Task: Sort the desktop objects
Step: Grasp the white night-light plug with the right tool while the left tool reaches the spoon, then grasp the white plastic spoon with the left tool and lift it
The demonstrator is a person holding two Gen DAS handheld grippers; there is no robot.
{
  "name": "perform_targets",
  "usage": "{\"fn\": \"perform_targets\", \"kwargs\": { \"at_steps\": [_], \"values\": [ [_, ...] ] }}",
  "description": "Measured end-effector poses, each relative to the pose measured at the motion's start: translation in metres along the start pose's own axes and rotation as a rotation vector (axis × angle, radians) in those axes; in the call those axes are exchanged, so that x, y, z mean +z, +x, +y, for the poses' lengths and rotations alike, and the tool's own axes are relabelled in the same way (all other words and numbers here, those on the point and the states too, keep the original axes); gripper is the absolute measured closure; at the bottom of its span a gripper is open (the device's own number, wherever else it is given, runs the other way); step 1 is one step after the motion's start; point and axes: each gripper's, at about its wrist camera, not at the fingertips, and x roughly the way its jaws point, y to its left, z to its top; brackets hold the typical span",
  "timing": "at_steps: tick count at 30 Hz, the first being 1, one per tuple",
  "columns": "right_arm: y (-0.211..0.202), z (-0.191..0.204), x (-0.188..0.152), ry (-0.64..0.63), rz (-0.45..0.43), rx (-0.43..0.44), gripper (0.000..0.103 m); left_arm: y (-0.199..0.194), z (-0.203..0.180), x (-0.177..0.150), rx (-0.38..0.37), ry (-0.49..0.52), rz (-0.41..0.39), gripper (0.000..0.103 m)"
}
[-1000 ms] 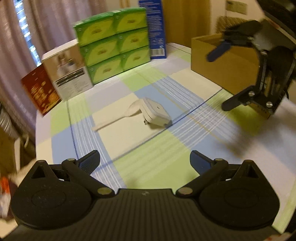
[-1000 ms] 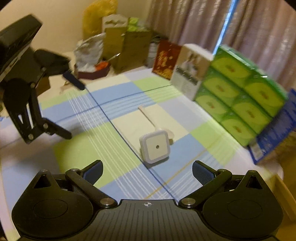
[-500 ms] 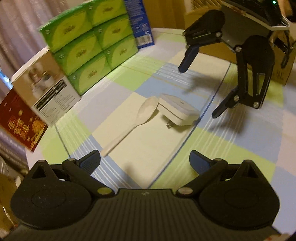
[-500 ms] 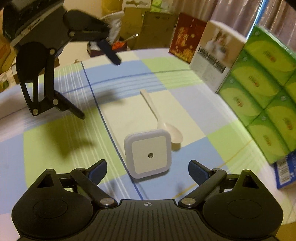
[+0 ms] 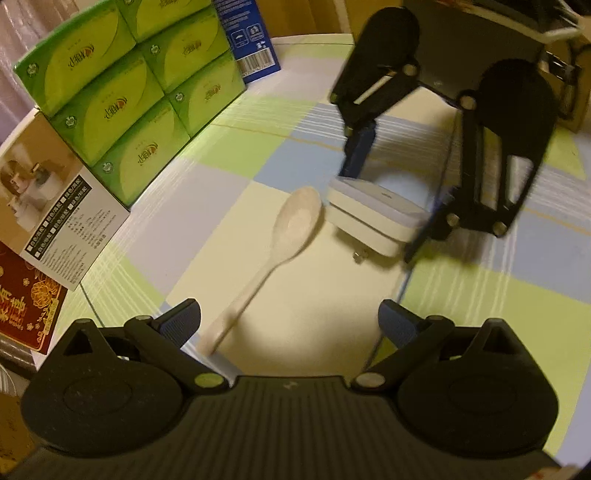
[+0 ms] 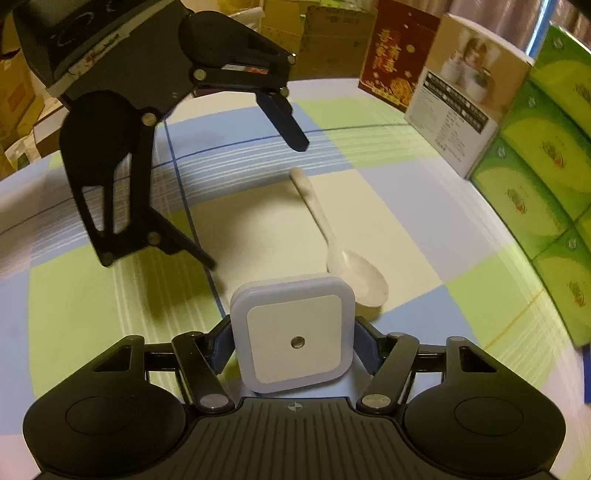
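**Right gripper closes around the night light while the left waits over the spoon**

We take the white square plug-in night light (image 6: 293, 339) as our landmark. Nearest to us in the right wrist view, our right gripper (image 6: 293, 345) has just been drawing its jaws in, and the light sits between them; the blue pads (image 6: 221, 347) stand against its two sides, so we read it as grasped. In the left wrist view the same light (image 5: 373, 214) rests tilted on its metal prongs on the checked green, blue and cream tablecloth (image 5: 480, 295), with the right gripper's fingers on either side of it.

Just beside the night light, on its far side from the right gripper, lies the cream plastic spoon (image 6: 332, 236), its bowl almost touching the light's edge and its handle pointing away across the cream square. Our left gripper (image 5: 290, 325) hangs over the handle end of that spoon (image 5: 273, 251), jaws spread wide and gripping nothing; the handle tip lies close to one blue fingertip (image 5: 183, 321), apart from it as far as we can tell.

Beyond the spoon, further from the night light, a row of boxes lines the table edge: a stack of green tissue packs (image 5: 136, 85), a white box with a printed photograph (image 5: 55, 206), a red box with gold flowers (image 5: 26, 310) and a blue box (image 5: 247, 40). Past the table, in the right wrist view, cardboard cartons (image 6: 291, 26) are piled up.
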Motion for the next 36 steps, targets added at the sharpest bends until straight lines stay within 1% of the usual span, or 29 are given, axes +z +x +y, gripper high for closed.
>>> {"fn": "perform_targets", "kwargs": {
  "at_steps": [3, 6, 9, 11, 15, 16, 17, 18, 19, 20, 22, 24, 26, 27, 29, 33, 35, 36],
  "values": [
    [-0.007, -0.002, -0.002, 0.007, 0.006, -0.021, 0.04, 0.008, 0.004, 0.013, -0.004, -0.021, -0.008, 0.006],
    [-0.015, -0.01, -0.007, 0.04, 0.004, -0.032, 0.04, 0.018, 0.006, 0.024, -0.026, -0.013, -0.021, 0.009],
    [-0.021, -0.017, -0.011, 0.061, 0.007, -0.043, 0.04, 0.031, 0.008, 0.036, -0.062, -0.009, -0.015, 0.017],
    [-0.025, -0.019, -0.015, 0.066, 0.011, -0.051, 0.04, 0.042, 0.009, 0.043, -0.085, -0.012, -0.001, 0.027],
    [-0.028, -0.019, -0.02, 0.059, 0.016, -0.062, 0.04, 0.053, 0.008, 0.051, -0.105, 0.004, -0.004, 0.037],
    [-0.028, -0.02, -0.02, 0.06, 0.018, -0.066, 0.04, 0.055, 0.009, 0.053, -0.117, 0.0, -0.005, 0.042],
    [-0.028, -0.02, -0.021, 0.064, 0.018, -0.07, 0.04, 0.056, 0.01, 0.055, -0.129, -0.007, -0.003, 0.05],
    [-0.028, -0.021, -0.022, 0.069, 0.017, -0.072, 0.04, 0.057, 0.01, 0.056, -0.141, -0.014, 0.002, 0.055],
    [-0.027, -0.022, -0.022, 0.074, 0.017, -0.077, 0.04, 0.057, 0.01, 0.057, -0.142, -0.015, 0.009, 0.063],
    [-0.027, -0.023, -0.022, 0.081, 0.015, -0.082, 0.04, 0.057, 0.01, 0.059, -0.14, -0.012, 0.017, 0.067],
    [-0.027, -0.024, -0.023, 0.095, 0.012, -0.088, 0.04, 0.056, 0.009, 0.059, -0.137, -0.01, 0.033, 0.068],
    [-0.027, -0.023, -0.024, 0.11, 0.013, -0.1, 0.04, 0.055, 0.009, 0.058, -0.141, -0.029, 0.045, 0.073],
    [-0.027, -0.022, -0.026, 0.136, 0.019, -0.111, 0.04, 0.053, 0.008, 0.055, -0.146, -0.051, 0.054, 0.087],
    [-0.028, -0.021, -0.028, 0.152, 0.023, -0.121, 0.04, 0.052, 0.006, 0.054, -0.144, -0.062, 0.063, 0.091],
    [-0.032, -0.02, -0.031, 0.194, 0.028, -0.134, 0.04, 0.048, -0.001, 0.053, -0.124, -0.077, 0.086, 0.094],
    [-0.042, -0.012, -0.038, 0.276, 0.028, -0.147, 0.04, 0.037, -0.019, 0.051, -0.116, -0.128, 0.129, 0.098],
    [-0.051, -0.002, -0.042, 0.309, 0.029, -0.149, 0.04, 0.03, -0.029, 0.049, -0.103, -0.178, 0.145, 0.099],
    [-0.055, 0.004, -0.045, 0.322, 0.034, -0.151, 0.04, 0.025, -0.035, 0.049, -0.108, -0.207, 0.148, 0.099]
  ]
}}
